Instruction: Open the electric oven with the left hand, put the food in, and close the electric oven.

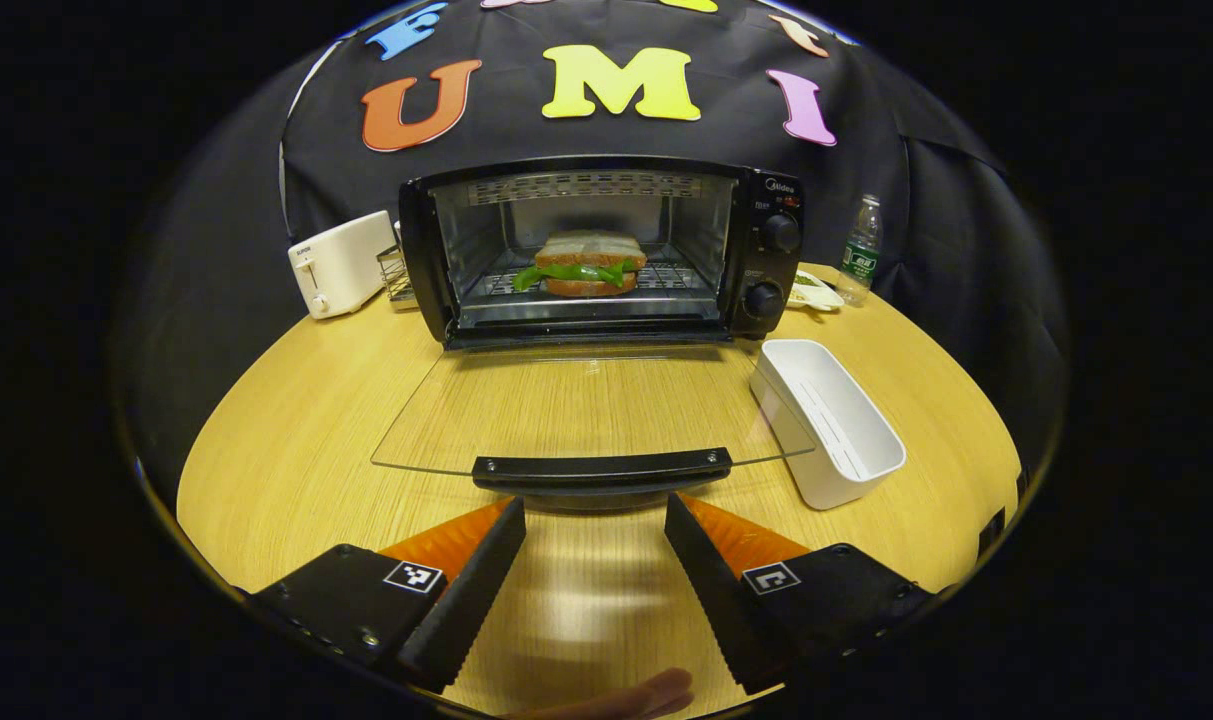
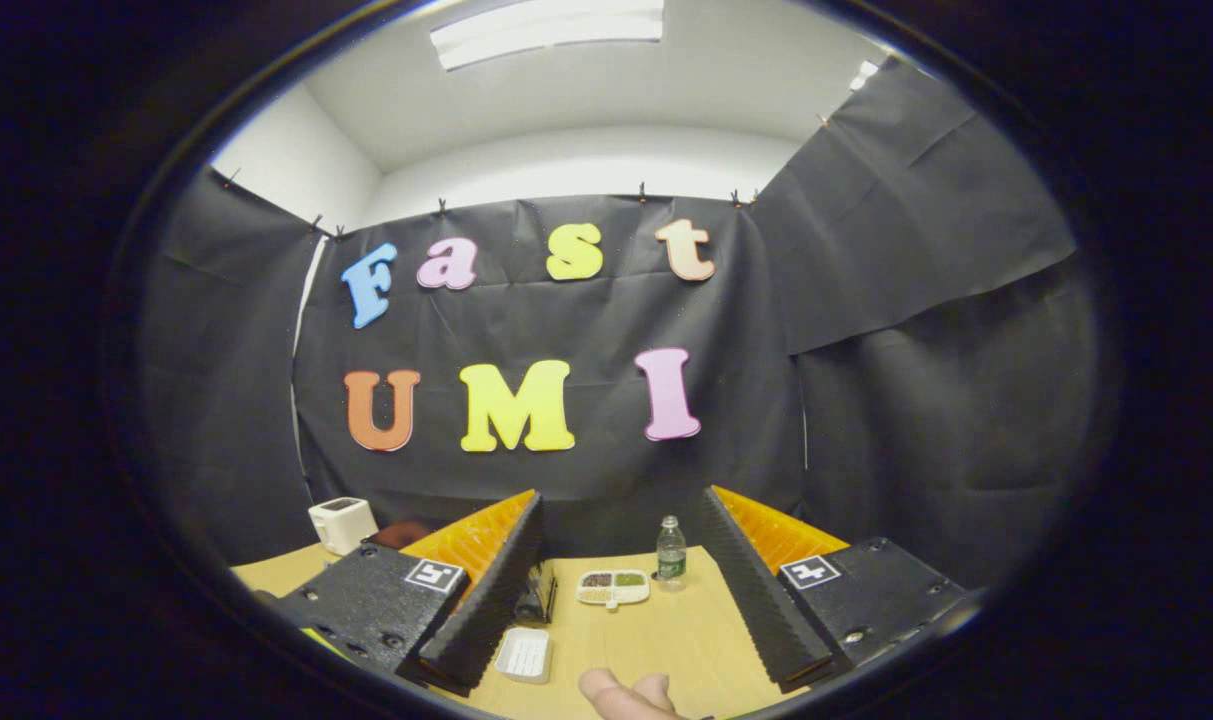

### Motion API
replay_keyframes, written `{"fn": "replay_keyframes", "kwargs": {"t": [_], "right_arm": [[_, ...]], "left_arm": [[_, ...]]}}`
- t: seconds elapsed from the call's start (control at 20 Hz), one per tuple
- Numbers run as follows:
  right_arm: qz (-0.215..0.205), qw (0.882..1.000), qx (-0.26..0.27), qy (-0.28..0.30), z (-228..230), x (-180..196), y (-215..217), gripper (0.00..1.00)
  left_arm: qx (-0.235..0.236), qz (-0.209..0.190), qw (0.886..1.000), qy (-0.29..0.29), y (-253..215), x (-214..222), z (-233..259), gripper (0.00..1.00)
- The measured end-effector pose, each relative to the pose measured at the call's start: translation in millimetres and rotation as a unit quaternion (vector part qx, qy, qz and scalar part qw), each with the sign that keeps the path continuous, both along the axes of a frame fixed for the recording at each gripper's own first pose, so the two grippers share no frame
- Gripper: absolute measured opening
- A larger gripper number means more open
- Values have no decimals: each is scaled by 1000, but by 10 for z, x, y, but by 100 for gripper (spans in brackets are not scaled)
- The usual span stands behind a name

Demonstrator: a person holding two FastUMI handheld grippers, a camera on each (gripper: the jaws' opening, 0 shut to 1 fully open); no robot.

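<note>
On the wooden table point(image 1: 296, 450) the electric oven point(image 1: 606, 250) stands with door down, sandwich point(image 1: 588, 264) on its rack; left gripper point(image 1: 594, 520) and right gripper point(image 2: 621, 520) both gape wide, empty.

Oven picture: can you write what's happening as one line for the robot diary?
oven: door open flat | sandwich: on rack inside | left claw: open, near door handle | right claw: open, raised | step: close door
</note>
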State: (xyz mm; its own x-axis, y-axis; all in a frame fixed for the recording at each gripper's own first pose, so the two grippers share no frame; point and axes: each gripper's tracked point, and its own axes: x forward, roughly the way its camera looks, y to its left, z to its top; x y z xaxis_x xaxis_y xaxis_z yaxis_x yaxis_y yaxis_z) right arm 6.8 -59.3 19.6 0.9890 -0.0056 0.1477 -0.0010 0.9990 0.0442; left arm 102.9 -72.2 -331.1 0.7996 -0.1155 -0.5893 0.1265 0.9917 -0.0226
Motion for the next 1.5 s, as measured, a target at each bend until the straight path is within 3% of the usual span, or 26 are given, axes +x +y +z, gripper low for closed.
{"fn": "replay_keyframes", "kwargs": {"t": [0.05, 0.1, 0.7, 0.75, 0.8, 0.85, 1.5], "right_arm": [[-1, 1000, 2, 2, -23, 25, -16, 89], [0, 1000, 5, 4, -41, 51, -29, 100], [35, 999, 9, 15, -197, 223, 16, 100], [37, 999, 5, 18, -208, 240, 12, 89], [39, 999, 4, 21, -219, 251, 17, 89], [40, 999, 6, 23, -229, 260, 19, 100], [40, 999, -3, 33, -306, 286, 95, 100]], "left_arm": [[-2, 1, 1000, 3, -10, 14, -17, 93], [-5, 1, 1000, 6, -31, 48, -35, 93], [-4, 7, 1000, 8, -70, 102, 49, 93], [-3, 7, 1000, 5, -74, 100, 82, 93], [-3, 8, 1000, 2, -79, 101, 119, 93], [-6, 11, 1000, -2, -83, 96, 169, 93], [-11, 20, 996, -86, -89, 384, 849, 93]]}}
